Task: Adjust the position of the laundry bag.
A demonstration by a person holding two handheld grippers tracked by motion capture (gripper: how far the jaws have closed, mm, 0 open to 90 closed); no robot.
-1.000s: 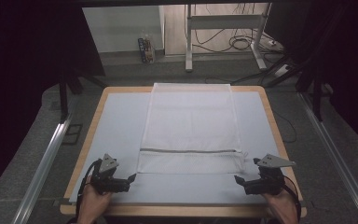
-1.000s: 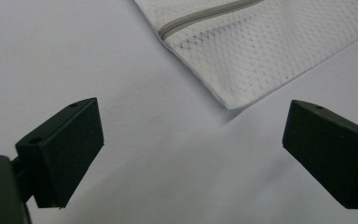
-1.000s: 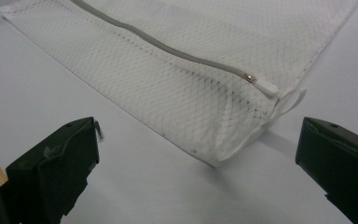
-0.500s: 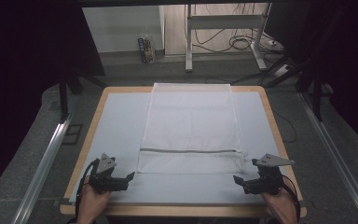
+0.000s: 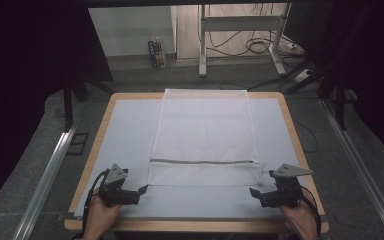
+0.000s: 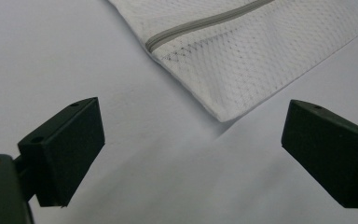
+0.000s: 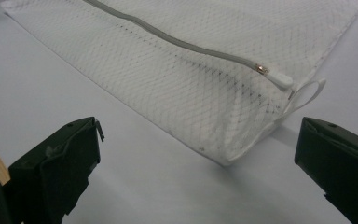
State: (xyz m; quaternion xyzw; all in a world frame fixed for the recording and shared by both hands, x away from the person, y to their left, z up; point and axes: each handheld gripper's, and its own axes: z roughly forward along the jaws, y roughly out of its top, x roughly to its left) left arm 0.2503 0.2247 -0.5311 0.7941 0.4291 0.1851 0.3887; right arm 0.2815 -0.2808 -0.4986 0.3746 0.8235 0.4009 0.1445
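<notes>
A white mesh laundry bag (image 5: pixel 205 135) lies flat along the middle of the table, with a grey zipper (image 5: pixel 202 161) running across it near the front end. My left gripper (image 5: pixel 142 190) rests open just off the bag's front left corner (image 6: pixel 221 114), its jaws wide apart and empty. My right gripper (image 5: pixel 253 192) is open too, facing the front right corner (image 7: pixel 226 161). The zipper's pull (image 7: pixel 279 79) and a white loop (image 7: pixel 307 91) lie at that right end.
The table (image 5: pixel 130 135) has a pale top and a wooden rim (image 5: pixel 290 120). Metal rails (image 5: pixel 45 175) run along both sides on the grey floor. A stand with cables (image 5: pixel 240 45) is behind the table.
</notes>
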